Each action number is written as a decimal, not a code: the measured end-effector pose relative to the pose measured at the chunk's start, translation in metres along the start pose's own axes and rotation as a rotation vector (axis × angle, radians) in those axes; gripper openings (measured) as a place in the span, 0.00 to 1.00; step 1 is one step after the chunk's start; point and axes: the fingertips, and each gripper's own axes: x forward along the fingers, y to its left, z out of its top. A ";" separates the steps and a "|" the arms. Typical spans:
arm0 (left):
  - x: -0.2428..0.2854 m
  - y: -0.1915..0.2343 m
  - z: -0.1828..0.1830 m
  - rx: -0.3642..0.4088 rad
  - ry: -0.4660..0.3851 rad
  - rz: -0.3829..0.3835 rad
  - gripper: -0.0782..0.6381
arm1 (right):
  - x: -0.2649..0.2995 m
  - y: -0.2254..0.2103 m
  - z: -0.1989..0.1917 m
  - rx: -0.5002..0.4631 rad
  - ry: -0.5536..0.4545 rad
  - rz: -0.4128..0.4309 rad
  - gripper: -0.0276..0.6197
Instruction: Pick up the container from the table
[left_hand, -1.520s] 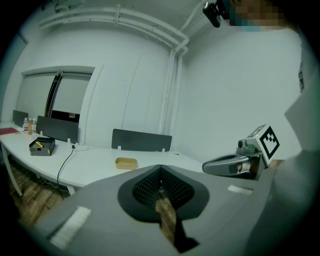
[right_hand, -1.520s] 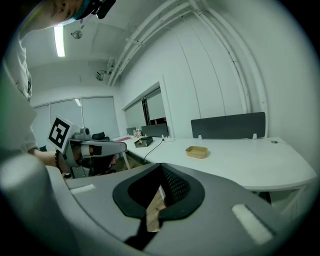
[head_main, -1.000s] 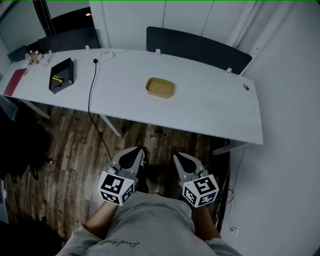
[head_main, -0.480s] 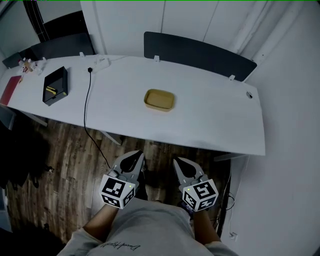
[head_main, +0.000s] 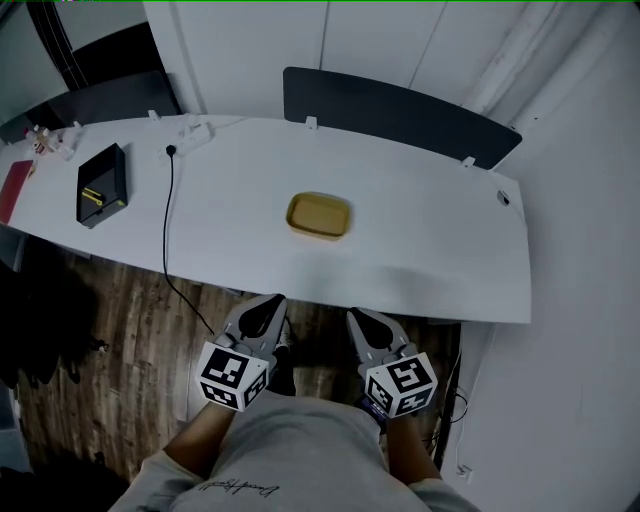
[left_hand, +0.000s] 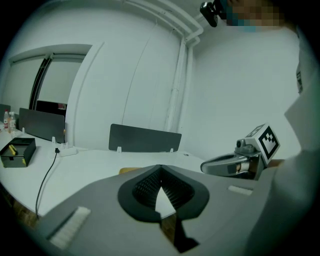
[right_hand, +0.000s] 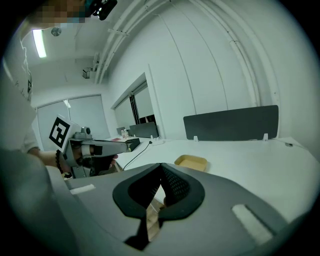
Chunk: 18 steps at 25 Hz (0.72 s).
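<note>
A shallow yellow container (head_main: 319, 216) lies near the middle of the long white table (head_main: 420, 250); it also shows in the right gripper view (right_hand: 190, 162), and its rim peeks over the jaws in the left gripper view (left_hand: 131, 170). My left gripper (head_main: 267, 303) and right gripper (head_main: 361, 318) hang side by side over the wooden floor, short of the table's front edge and well apart from the container. Both are shut with nothing between the jaws.
A black box (head_main: 101, 185) sits at the table's left end, beside a red folder (head_main: 10, 188) and small bottles (head_main: 40, 138). A black cable (head_main: 168, 235) runs off the front edge to the floor. Dark panels (head_main: 395, 110) line the far edge. A white wall stands at right.
The view has closed in on the table: its front edge and the container sit lower in the head view. Both grippers have travelled forward together and stayed shut.
</note>
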 end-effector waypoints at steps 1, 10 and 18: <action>0.005 0.004 0.003 0.000 0.002 -0.003 0.11 | 0.005 -0.002 0.004 -0.001 0.000 -0.003 0.07; 0.045 0.047 0.033 0.009 0.015 -0.041 0.11 | 0.053 -0.023 0.040 0.012 -0.009 -0.036 0.07; 0.077 0.085 0.061 0.022 0.002 -0.099 0.11 | 0.103 -0.035 0.073 0.017 -0.045 -0.066 0.07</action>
